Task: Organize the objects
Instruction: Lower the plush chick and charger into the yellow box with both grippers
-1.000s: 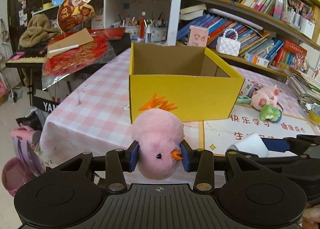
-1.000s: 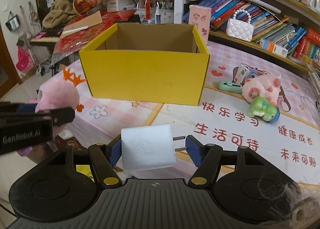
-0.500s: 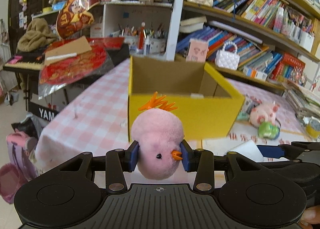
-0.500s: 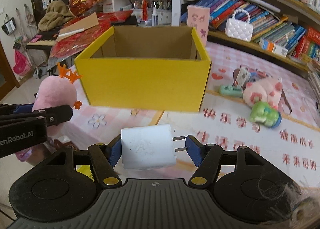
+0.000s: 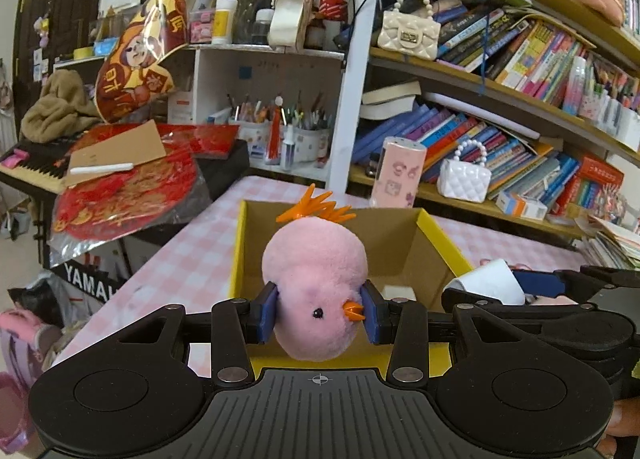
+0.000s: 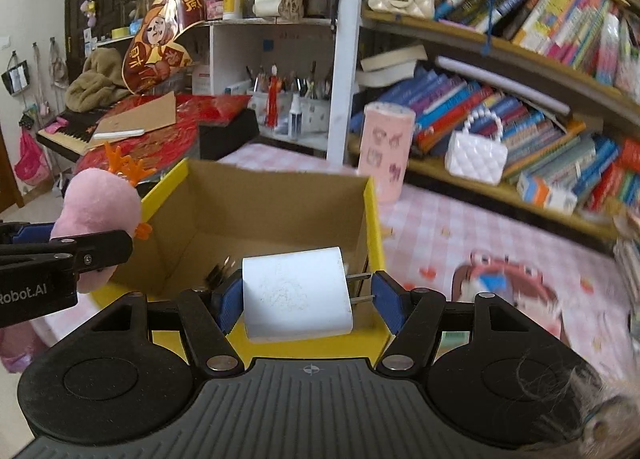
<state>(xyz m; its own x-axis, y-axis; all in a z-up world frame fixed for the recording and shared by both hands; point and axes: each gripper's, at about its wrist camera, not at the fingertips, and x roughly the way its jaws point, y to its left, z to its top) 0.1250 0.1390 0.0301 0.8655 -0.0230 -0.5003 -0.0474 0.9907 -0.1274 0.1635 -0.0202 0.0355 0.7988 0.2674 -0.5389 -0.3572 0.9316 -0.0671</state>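
Note:
My left gripper (image 5: 318,313) is shut on a pink plush chick (image 5: 316,279) with an orange crest and beak. It hangs over the near rim of the open yellow cardboard box (image 5: 240,243). My right gripper (image 6: 308,299) is shut on a white plug charger (image 6: 296,293), its two metal prongs against the right pad. The charger is above the front of the same box (image 6: 372,219), whose brown inside shows. In the right wrist view the chick (image 6: 100,211) and the left gripper sit at the left, beside the box's left wall. The charger (image 5: 488,285) also shows at the right of the left wrist view.
The box stands on a pink checked tablecloth (image 5: 192,251). A pink printed carton (image 6: 386,151) stands behind the box. A pink plush toy (image 6: 512,291) lies on the table to the right. Bookshelves (image 5: 520,107) run along the back; a keyboard with red decorations (image 5: 120,179) is at left.
Both grippers have risen and moved forward with their loads, from in front of the box to over its near rim. The box's inside has come into view.

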